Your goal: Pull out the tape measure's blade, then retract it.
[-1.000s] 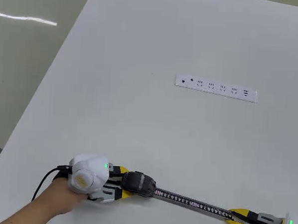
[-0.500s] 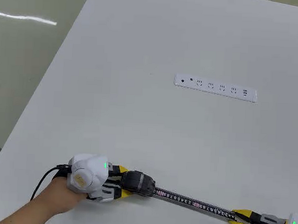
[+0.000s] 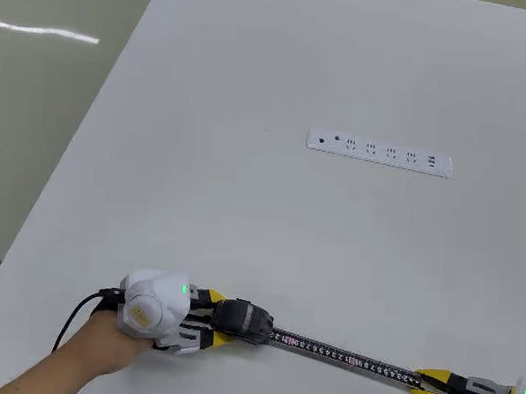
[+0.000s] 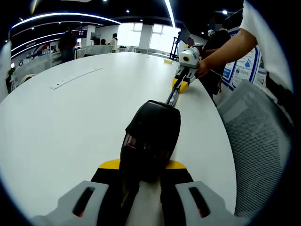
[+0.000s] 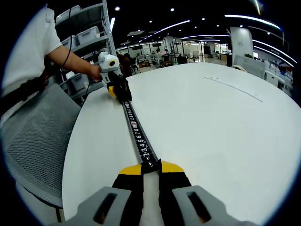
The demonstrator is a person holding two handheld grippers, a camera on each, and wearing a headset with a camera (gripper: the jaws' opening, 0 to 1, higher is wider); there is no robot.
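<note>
A black tape measure case (image 3: 241, 321) (image 4: 151, 137) lies on the white table, with my left gripper (image 3: 214, 320) (image 4: 143, 176) shut on it. Its dark numbered blade (image 3: 343, 356) (image 5: 137, 134) is pulled out flat along the table toward the right. My right gripper (image 3: 425, 388) (image 5: 150, 172) is shut on the blade's end, at the lower right corner of the head view. The right gripper view looks back along the blade to the case (image 5: 121, 93) and the left gripper (image 5: 113, 87). The left gripper view looks along the blade (image 4: 173, 95) to the right gripper (image 4: 181, 84).
A white power strip (image 3: 378, 154) (image 4: 75, 77) (image 5: 235, 88) lies flat on the table (image 3: 247, 161) beyond the blade. The table's left edge borders a shiny floor (image 3: 39, 88). A mesh chair (image 5: 33, 141) stands by the near edge. A black cable (image 3: 76, 320) trails from the left gripper.
My right gripper has moved farther to the right with the blade's end, so more blade shows. The left gripper and the case have stayed in place.
</note>
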